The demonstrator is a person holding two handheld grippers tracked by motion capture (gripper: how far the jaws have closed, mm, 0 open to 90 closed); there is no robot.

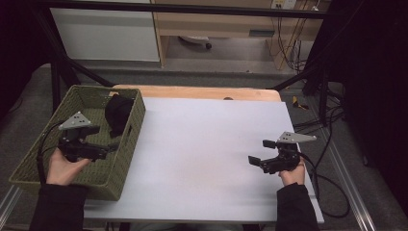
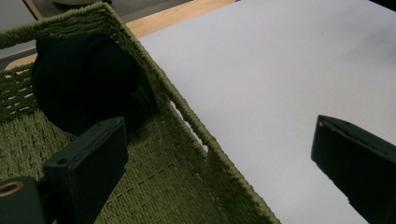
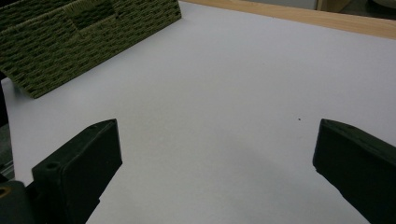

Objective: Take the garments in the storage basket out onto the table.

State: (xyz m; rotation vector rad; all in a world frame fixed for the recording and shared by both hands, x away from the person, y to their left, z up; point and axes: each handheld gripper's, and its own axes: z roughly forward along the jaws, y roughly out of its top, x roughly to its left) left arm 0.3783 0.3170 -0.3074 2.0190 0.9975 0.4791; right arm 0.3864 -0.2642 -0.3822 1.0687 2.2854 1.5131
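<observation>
The work in hand appears to centre on the black cloth bundle (image 1: 118, 114) that lies in the far end of the green woven basket (image 1: 33, 163), at the left edge of the table. The left gripper (image 1: 111, 147) hovers over the near half of the basket with its jaws spread wide and nothing between them; in the left gripper view one jaw sits over the basket floor and the other out over the white table top (image 2: 289, 70), with the basket's right wall (image 2: 196, 128) running between them. The bundle (image 2: 84, 79) rests just beyond the jaws, against that wall and apart from the gripper.

The step looks like the approach before a pick. The next move would call for carrying the left gripper farther in and down, so that both jaws clear the wall and straddle a fold of the cloth before closing.

The right gripper (image 1: 262, 151) waits above the near right of the table, jaws likewise parted and empty; its own view looks across the bare sheet (image 3: 224, 93) toward the basket's outer side (image 3: 70, 42).

The basket is rectangular, of coarse olive cord in tight rows, with a handle slot in its wall. The bundle is soft, matt and rounded, its exact kind too dark to tell. The table top is smooth, pale and flat, with a wooden strip (image 1: 192, 92) at its far edge.
</observation>
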